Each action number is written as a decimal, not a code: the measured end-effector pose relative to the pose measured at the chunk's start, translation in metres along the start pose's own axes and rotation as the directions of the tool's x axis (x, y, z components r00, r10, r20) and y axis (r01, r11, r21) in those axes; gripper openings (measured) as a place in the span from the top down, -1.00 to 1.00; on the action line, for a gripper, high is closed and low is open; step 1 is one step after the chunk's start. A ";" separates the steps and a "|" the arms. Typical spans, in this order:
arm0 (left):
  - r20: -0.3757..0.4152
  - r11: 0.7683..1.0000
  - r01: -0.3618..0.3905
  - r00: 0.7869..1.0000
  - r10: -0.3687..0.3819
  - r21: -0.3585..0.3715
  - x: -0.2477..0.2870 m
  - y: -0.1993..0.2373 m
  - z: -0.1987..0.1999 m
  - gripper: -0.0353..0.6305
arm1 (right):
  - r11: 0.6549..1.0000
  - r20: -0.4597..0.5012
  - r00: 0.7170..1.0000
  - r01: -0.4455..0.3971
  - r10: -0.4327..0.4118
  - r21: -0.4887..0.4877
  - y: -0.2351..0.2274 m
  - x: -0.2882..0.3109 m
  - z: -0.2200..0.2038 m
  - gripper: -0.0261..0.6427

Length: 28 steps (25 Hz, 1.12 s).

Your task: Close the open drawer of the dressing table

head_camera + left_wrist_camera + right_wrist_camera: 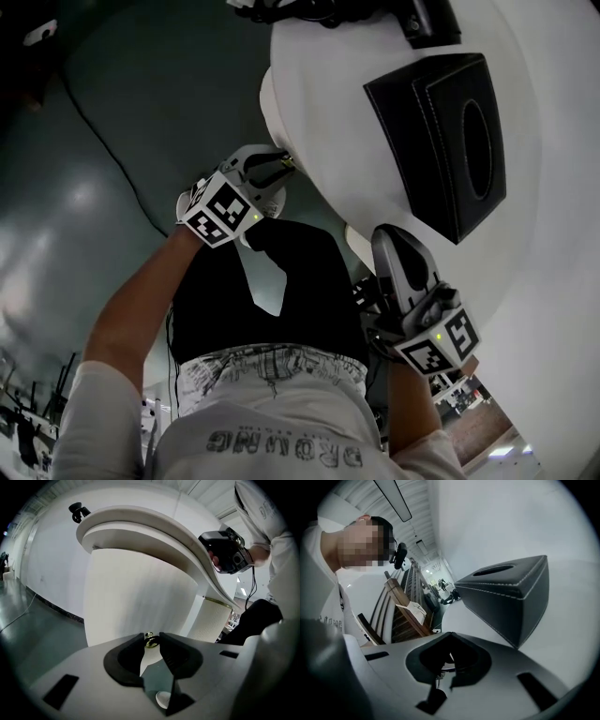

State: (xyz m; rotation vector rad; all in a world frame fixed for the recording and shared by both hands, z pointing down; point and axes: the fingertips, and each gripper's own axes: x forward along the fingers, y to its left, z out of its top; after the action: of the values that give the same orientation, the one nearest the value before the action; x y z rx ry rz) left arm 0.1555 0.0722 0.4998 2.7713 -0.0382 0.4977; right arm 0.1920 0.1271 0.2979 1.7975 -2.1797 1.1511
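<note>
Closing push in hand, left claw on the drawer knob.
My left gripper (151,643) pinches the small brass knob (150,639) on the drawer (136,588) front, under the dressing table (323,112) top. The right gripper (449,658) is pressed together and empty, near the tissue box (511,595). Next, I judge: a straight push in until flush, then release.

The person's white shirt (286,448) bears upside-down print (partly blurred) that seems to read "DROWNG".
</note>
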 end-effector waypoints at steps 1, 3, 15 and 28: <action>0.003 1.000 0.005 1.000 -0.005 0.004 0.004 0.001 0.002 0.55 | 1.000 0.005 1.000 0.004 -0.004 0.003 -0.001 -0.001 0.000 0.90; 0.007 1.000 0.015 1.000 -0.015 0.012 0.011 0.003 0.005 0.55 | 1.000 0.013 1.000 0.014 -0.014 0.008 -0.003 -0.003 -0.001 0.90; 0.033 0.997 0.046 0.998 -0.048 0.054 0.041 0.010 0.023 0.55 | 0.999 0.046 0.998 0.038 -0.039 0.019 -0.010 -0.007 -0.001 0.90; 0.026 0.996 0.051 0.998 -0.053 0.067 0.050 0.012 0.027 0.54 | 0.999 0.074 0.997 0.032 -0.034 0.025 -0.017 -0.009 0.006 0.90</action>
State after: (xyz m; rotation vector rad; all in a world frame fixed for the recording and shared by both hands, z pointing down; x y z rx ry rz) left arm 0.2107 0.0534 0.4971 2.8360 0.0444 0.4553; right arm 0.2123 0.1307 0.2974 1.9088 -2.1763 1.1251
